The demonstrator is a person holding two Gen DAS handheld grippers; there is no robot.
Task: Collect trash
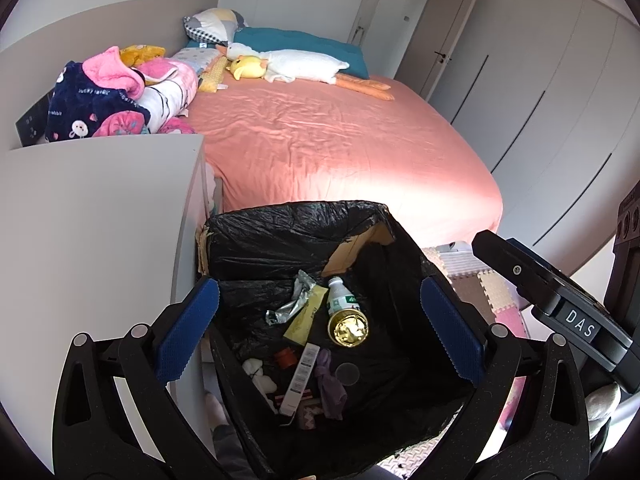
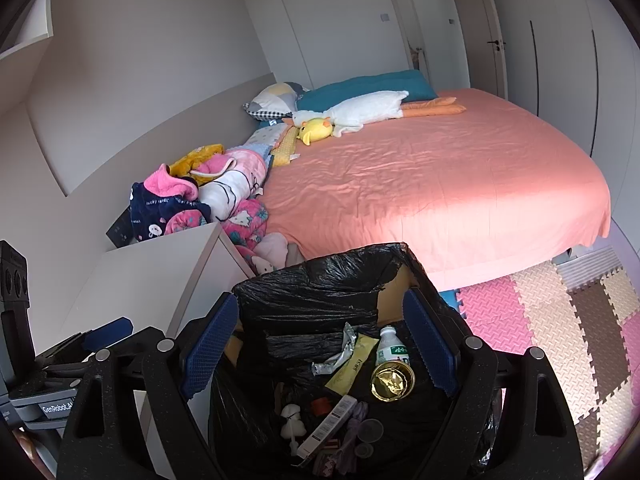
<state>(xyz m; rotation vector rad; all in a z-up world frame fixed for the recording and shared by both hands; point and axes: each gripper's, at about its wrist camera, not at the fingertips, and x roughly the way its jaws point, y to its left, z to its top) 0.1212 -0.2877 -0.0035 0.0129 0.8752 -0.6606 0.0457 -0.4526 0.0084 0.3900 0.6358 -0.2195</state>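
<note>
A cardboard box lined with a black trash bag [image 1: 280, 232] [image 2: 320, 280] stands on the floor by the bed. Inside lie a small white bottle [image 1: 342, 300] [image 2: 392, 350], a gold foil cup [image 1: 349, 328] [image 2: 393, 381], a yellow packet [image 1: 306, 316] [image 2: 352, 364], a crumpled silver wrapper [image 1: 292, 304] [image 2: 336, 354], a white carton [image 1: 300, 376] [image 2: 328, 424] and other scraps. My left gripper [image 1: 320, 328] hovers open and empty above the bag. My right gripper [image 2: 320, 348] hovers open and empty above it too; its body shows in the left wrist view [image 1: 560, 304].
A white bedside cabinet [image 1: 92, 220] [image 2: 160, 276] stands left of the box. The bed with a salmon sheet [image 1: 340, 140] [image 2: 440, 184] carries plush toys, pillows and a heap of blankets [image 1: 112, 96] [image 2: 200, 196]. Foam floor mats [image 2: 560, 328] lie to the right.
</note>
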